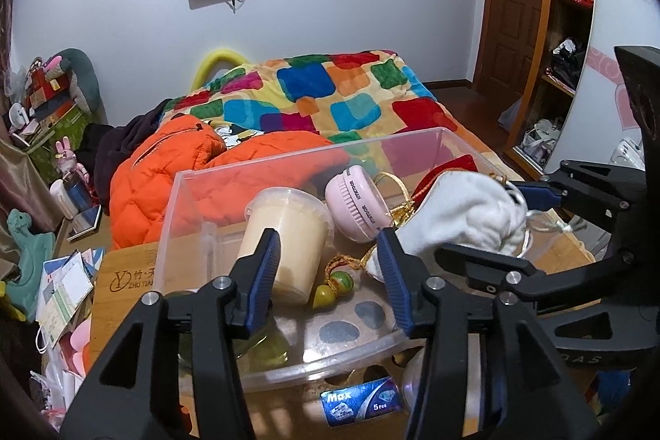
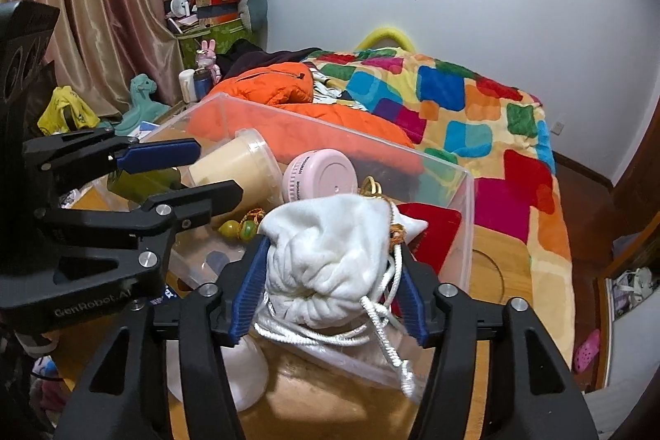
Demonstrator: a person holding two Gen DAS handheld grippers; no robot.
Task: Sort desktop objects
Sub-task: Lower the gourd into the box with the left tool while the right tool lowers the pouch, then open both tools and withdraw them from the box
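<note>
firstly, left wrist view: the left gripper (image 1: 330, 277) hangs over the near edge of a clear plastic bin (image 1: 198, 209), its blue-padded fingers (image 1: 264, 275) spread wide with nothing between them. a cream lidded tub (image 1: 284, 234) lies on its side in the bin just beyond the left finger, a pink round case (image 1: 357, 209) beside it, and green beads (image 1: 334, 285) sit between the fingers' lines. the white drawstring pouch (image 1: 462, 221) shows at right, pinched by the right gripper (image 1: 532, 207).

right wrist view: the right gripper (image 2: 328, 287) is closed on the white drawstring pouch (image 2: 330, 262), which fills the gap between both pads (image 2: 249, 287) above the bin's near wall (image 2: 466, 234). its white cord (image 2: 383, 332) dangles below. a red cloth (image 2: 433, 229) lies behind the pouch in the bin. the left gripper (image 2: 214, 172) stands wide at left, by the tub (image 2: 235, 172).
</note>
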